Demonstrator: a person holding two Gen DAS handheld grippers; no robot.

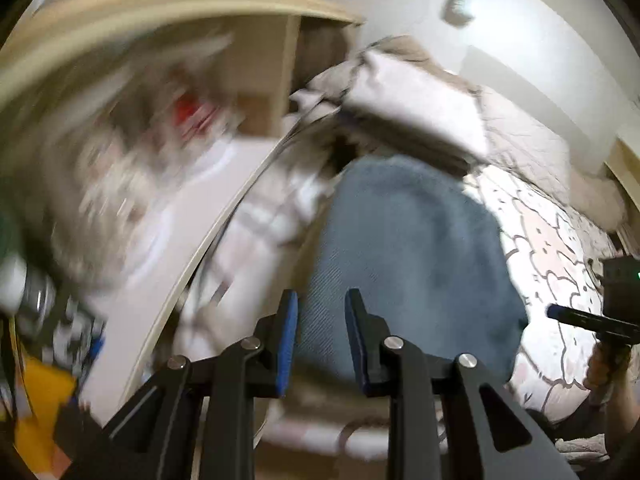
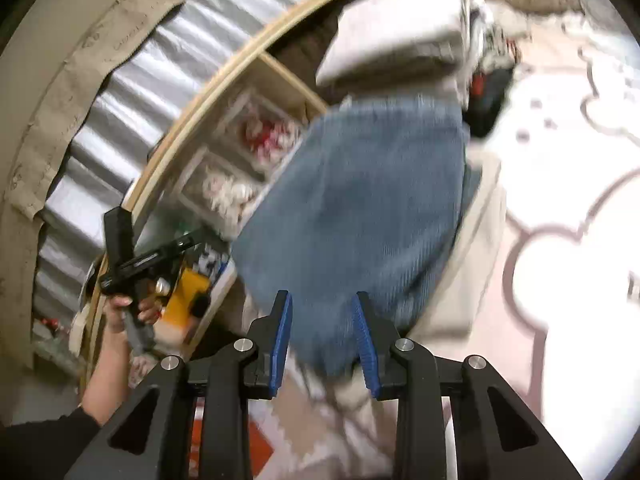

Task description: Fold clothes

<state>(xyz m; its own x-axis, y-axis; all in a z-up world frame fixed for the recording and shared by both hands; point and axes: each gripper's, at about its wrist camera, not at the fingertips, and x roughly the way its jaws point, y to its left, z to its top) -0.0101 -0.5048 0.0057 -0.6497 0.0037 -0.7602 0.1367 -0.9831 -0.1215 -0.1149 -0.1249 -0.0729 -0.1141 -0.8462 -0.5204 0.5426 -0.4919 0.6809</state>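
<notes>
A blue ribbed garment point(image 1: 408, 256) lies spread on the bed, its near edge just ahead of my left gripper point(image 1: 322, 300), which is open and empty. In the right wrist view the same blue garment point(image 2: 360, 216) lies ahead of my right gripper point(image 2: 322, 300), also open and empty, with the cloth's near edge between the fingertips' line of sight. The right gripper also shows at the right edge of the left wrist view point(image 1: 560, 314). The left gripper shows at the left of the right wrist view point(image 2: 120, 220), held by a hand. Both views are motion-blurred.
A folded white pile point(image 1: 416, 104) lies beyond the garment on the patterned bedsheet point(image 1: 552, 256). A wooden shelf point(image 2: 256, 80) with clear boxes stands beside the bed. A yellow object point(image 2: 188, 296) sits low by the shelf. A silver curtain point(image 2: 132, 80) hangs behind.
</notes>
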